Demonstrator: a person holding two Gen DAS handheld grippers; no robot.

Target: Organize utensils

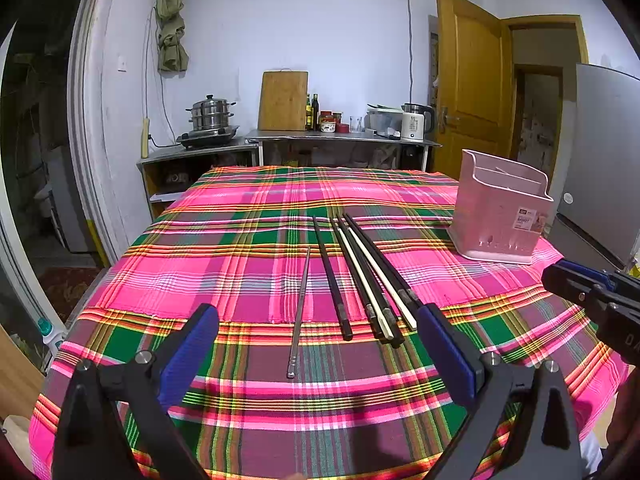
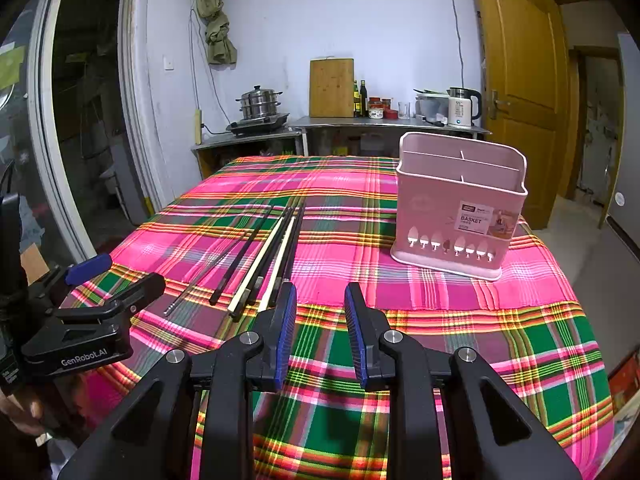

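The chopsticks [image 1: 366,280] lie lengthwise, ends toward the wide-spread, empty left gripper [image 1: 318,346], nearer than the right gripper [image 2: 320,332] (parted, also empty).

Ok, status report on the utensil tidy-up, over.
Left tool wide open, empty; right tool partly open, empty. Chopsticks all flat on the tablecloth, none in the pink basket. Nothing between them.

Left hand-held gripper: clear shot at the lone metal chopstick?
Likely yes. The left hand-held gripper is wide open, and the metal chopstick lies between its fingers, apart from the black chopsticks.
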